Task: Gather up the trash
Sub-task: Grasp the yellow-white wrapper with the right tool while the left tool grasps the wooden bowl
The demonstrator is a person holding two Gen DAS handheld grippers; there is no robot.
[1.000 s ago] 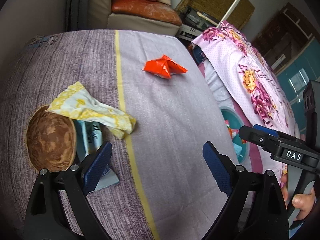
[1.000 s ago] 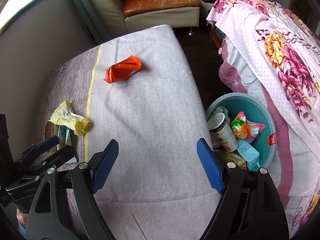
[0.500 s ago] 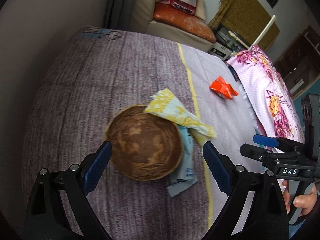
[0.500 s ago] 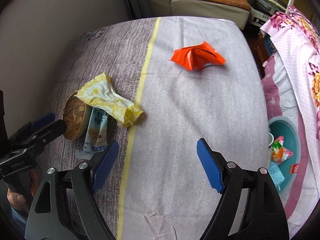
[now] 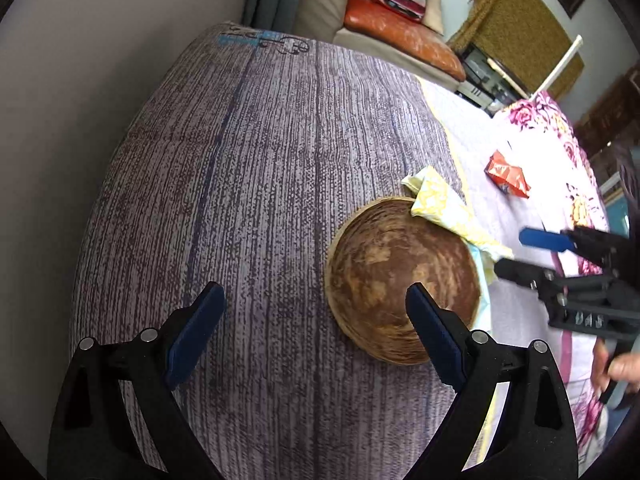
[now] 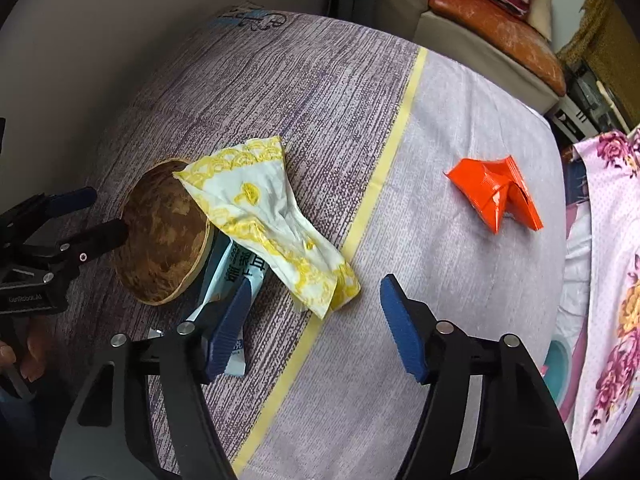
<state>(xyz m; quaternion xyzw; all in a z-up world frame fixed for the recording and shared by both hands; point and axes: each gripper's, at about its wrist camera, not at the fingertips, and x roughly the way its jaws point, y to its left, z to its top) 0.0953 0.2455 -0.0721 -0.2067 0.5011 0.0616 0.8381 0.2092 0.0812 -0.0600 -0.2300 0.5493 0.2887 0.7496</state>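
Right gripper (image 6: 312, 320), jaws narrowing but empty, hangs over the yellow wrapper (image 6: 272, 216); closing early could snag the pale packet (image 6: 236, 276) beneath.

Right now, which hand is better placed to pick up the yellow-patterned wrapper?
Right, probably. The right gripper has just been closing, nothing between its jaws, just short of the yellow-patterned wrapper. The left gripper is open beside the coconut shell.
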